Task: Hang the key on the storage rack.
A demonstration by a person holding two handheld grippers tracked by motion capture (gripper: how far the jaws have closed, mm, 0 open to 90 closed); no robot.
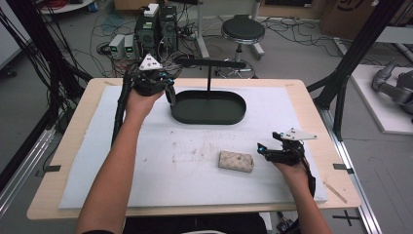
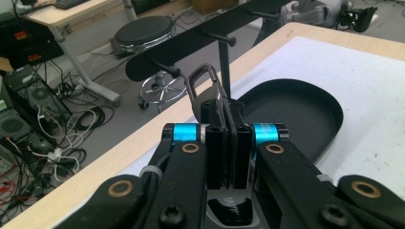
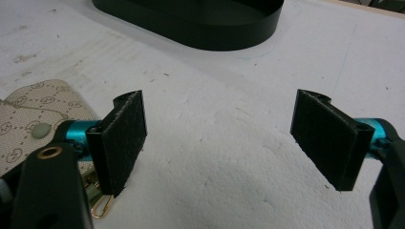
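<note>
I had the left hand-held gripper (image 2: 228,125) clenched on a metal ring (image 2: 204,82) just short of the stand's peg (image 2: 165,68) at the table's far edge, hanging left to do; right hand-held gripper (image 3: 217,138) gaped empty beside the pouch (image 1: 235,161).

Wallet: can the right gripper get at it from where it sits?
Probably yes. The right gripper is open, close beside the beige wallet, with bare white mat between them. The left gripper, shut on a metal ring, is far off by the black tray.
</note>
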